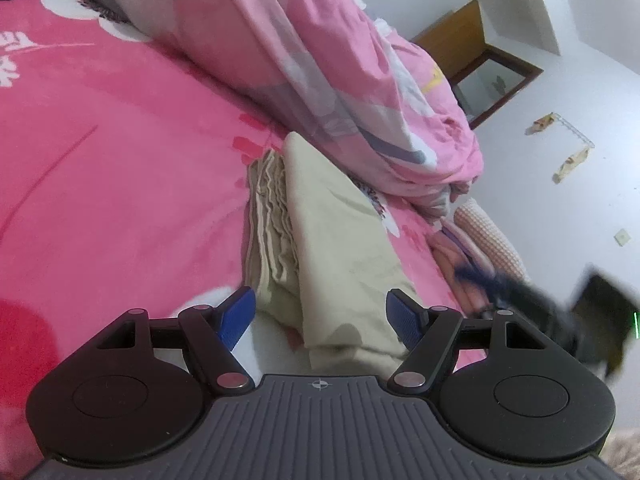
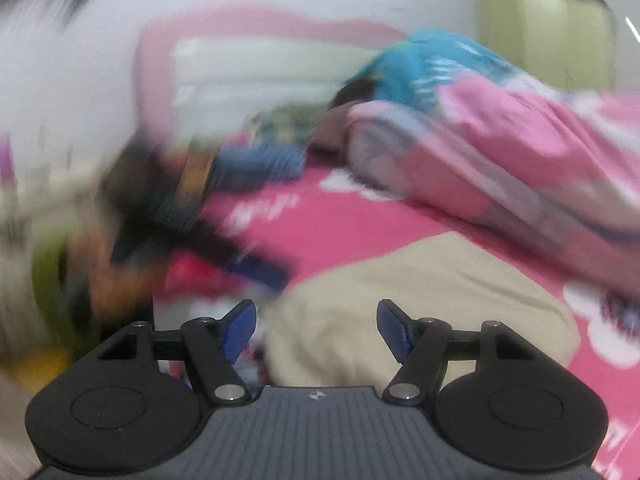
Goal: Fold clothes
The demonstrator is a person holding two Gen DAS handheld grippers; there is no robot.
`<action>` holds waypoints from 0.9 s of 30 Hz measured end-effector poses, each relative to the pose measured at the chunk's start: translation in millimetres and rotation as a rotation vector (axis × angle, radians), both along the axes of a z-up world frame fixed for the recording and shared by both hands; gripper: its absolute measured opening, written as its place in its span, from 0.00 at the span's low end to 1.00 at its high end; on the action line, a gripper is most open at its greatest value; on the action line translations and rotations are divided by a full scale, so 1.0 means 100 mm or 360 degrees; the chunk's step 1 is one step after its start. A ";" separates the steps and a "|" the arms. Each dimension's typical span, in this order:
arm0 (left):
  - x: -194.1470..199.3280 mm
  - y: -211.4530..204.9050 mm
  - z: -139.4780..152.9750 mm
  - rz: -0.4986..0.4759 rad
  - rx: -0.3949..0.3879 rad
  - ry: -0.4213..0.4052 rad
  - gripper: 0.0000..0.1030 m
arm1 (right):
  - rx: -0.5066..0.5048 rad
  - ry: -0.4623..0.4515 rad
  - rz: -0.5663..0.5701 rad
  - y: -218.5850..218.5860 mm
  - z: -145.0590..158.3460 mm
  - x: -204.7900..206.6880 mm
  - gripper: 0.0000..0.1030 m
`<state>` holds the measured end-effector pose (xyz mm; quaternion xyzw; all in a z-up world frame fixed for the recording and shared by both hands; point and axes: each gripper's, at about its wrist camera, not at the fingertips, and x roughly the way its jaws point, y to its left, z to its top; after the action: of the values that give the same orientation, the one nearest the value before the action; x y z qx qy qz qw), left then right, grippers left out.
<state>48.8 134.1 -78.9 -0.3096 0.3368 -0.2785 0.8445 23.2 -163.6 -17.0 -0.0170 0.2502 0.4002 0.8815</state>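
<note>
Beige cloth [image 1: 336, 248], folded into a stack, lies on the pink bedsheet [image 1: 120, 152], just beside the pink quilt [image 1: 340, 60] heaped behind it. The left gripper [image 1: 322, 314] hangs over the cloth's near end, jaws spread wide and empty. The right gripper [image 2: 316, 326], also spread and empty, faces the same cloth [image 2: 420, 300] in a badly blurred view.

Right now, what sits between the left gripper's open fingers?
In the left wrist view, the folded beige garment lies on the pink bedsheet, running into the gap of the open left gripper; neither pad touches it.
</note>
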 end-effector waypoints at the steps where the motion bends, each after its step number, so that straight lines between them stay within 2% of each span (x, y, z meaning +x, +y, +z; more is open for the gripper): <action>1: 0.00 -0.02 -0.01 0.0002 0.0015 0.0001 0.70 | 0.0114 0.0112 -0.0052 -0.09 0.06 0.23 0.67; 3: 0.00 -0.08 -0.02 0.0009 0.0050 0.0002 0.68 | 0.0256 0.0293 -0.0156 -0.17 0.17 0.70 0.67; 4: 0.01 -0.11 -0.03 0.0016 0.0075 0.0002 0.63 | 0.0273 0.0346 -0.0193 -0.16 0.20 0.92 0.67; 7: 0.02 -0.16 -0.07 0.0045 0.0099 0.0028 0.52 | 0.0151 0.0450 -0.0293 0.02 0.11 1.52 0.67; 11: -0.02 -0.21 -0.09 0.0053 0.0111 0.0001 0.35 | -0.0049 0.0589 -0.0421 0.28 -0.10 2.27 0.68; 13: -0.04 -0.23 -0.08 0.0057 0.0130 -0.0026 0.32 | -0.0101 0.0727 -0.0473 0.33 -0.33 2.50 0.71; 16: -0.05 -0.24 -0.07 0.0066 0.0151 -0.0068 0.26 | -0.0056 0.0975 -0.0481 0.30 -0.65 2.70 0.71; 18: -0.05 -0.25 -0.07 0.0071 0.0168 -0.0097 0.22 | -0.0018 0.1045 -0.0433 0.29 -0.75 2.73 0.70; 19: -0.06 -0.26 -0.06 0.0074 0.0180 -0.0113 0.20 | -0.0002 0.1057 -0.0410 0.29 -0.77 2.73 0.63; 20: -0.06 -0.26 -0.06 0.0077 0.0192 -0.0129 0.17 | 0.0012 0.1047 -0.0389 0.29 -0.77 2.73 0.49; 21: -0.07 -0.27 -0.05 0.0082 0.0199 -0.0145 0.16 | 0.0031 0.1028 -0.0367 0.29 -0.75 2.72 0.41; 22: -0.06 -0.28 -0.04 0.0086 0.0199 -0.0160 0.14 | 0.0047 0.0993 -0.0347 0.29 -0.72 2.69 0.27; 25: -0.07 -0.27 0.02 0.0103 0.0180 -0.0210 0.11 | 0.0046 0.0873 -0.0339 0.29 -0.58 2.57 0.15; 27: -0.06 -0.25 0.09 0.0125 0.0162 -0.0250 0.11 | 0.0072 0.0831 -0.0336 0.29 -0.53 2.56 0.13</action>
<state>42.5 108.7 -70.0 -0.2564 0.2708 -0.2510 0.8933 279.6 -134.3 -69.8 0.1325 0.4602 0.3026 0.8241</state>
